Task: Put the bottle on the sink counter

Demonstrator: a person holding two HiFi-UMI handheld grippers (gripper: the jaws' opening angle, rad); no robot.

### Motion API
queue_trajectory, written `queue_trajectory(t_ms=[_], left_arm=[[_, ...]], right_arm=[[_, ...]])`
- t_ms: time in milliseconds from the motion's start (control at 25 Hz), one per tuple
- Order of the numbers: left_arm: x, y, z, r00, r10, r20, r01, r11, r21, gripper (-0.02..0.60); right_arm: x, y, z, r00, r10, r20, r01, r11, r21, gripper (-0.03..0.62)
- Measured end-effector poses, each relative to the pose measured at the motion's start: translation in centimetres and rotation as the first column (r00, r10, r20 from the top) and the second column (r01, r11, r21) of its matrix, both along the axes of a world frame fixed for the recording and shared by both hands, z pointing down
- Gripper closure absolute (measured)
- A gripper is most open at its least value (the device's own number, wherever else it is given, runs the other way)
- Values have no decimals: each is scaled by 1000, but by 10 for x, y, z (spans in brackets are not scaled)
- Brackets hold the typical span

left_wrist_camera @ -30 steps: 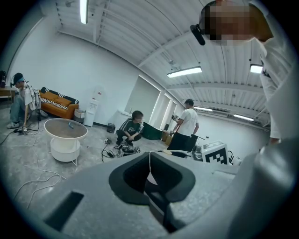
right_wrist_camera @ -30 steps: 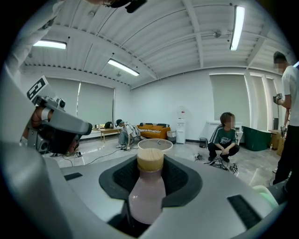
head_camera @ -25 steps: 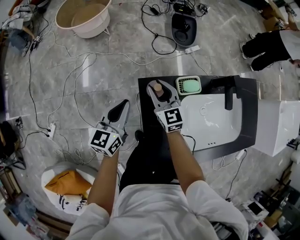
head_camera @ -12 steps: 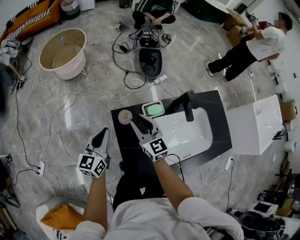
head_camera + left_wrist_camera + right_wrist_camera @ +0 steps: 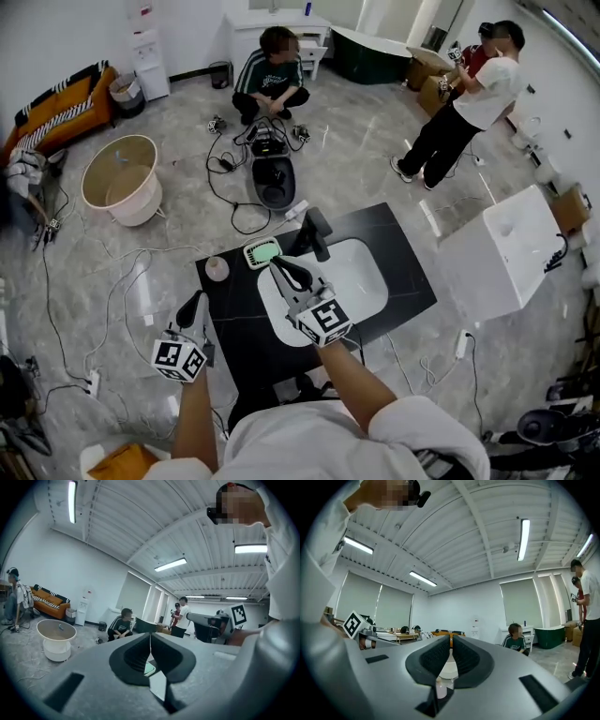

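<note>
The bottle (image 5: 217,269), small and pale with a round cap, stands upright at the back left corner of the black sink counter (image 5: 234,337). In the right gripper view the bottle (image 5: 440,689) shows low down, beyond the jaws and apart from them. My right gripper (image 5: 276,264) hangs over the white basin (image 5: 352,281), to the right of the bottle; its jaws are closing, tips together (image 5: 450,640), with nothing between them. My left gripper (image 5: 199,300) hovers off the counter's left edge, shut (image 5: 150,637) and empty.
A green soap dish (image 5: 262,251) and a black faucet (image 5: 314,232) sit at the back of the counter. A white tub (image 5: 119,180), cables (image 5: 122,272) and a black device (image 5: 274,183) lie on the floor. One person sits (image 5: 270,70), another stands (image 5: 464,103). A white cabinet (image 5: 511,248) is at the right.
My right gripper has let go of the bottle, drawn back over the basin and closed. The bottle stays on the counter. The head view has lifted and takes in more of the room.
</note>
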State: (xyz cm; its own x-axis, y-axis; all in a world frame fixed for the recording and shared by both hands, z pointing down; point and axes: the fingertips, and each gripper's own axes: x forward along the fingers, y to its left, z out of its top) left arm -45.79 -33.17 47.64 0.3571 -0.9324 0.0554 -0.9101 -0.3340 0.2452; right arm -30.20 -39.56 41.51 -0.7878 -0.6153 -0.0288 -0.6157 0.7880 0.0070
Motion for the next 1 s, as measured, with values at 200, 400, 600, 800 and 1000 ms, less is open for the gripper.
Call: queue_trajectory(t_ms=[200,400,600,800,1000], left_arm=[[70,31,-38,1000,6,23,-7,999,43,565],[126,64,-71,998,6,70,-15,992,122,565],[176,84,-96,995,19,94,-36,984,177,565],[218,104,-120,992,43,119,-68,973,219,565],[246,122,-135,987,89,137,-120,962,245,565]], right_arm=[[80,31,-39,999,23,24,-24,999,32,571],[148,69,-63,998,53,44,-57,995,76,574],[210,96,-74,995,87,56,-92,991,95,574],[256,123,-77,991,115,68,-121,988,93,574],[275,151,-80,990,124,70,-130,987,94,576]])
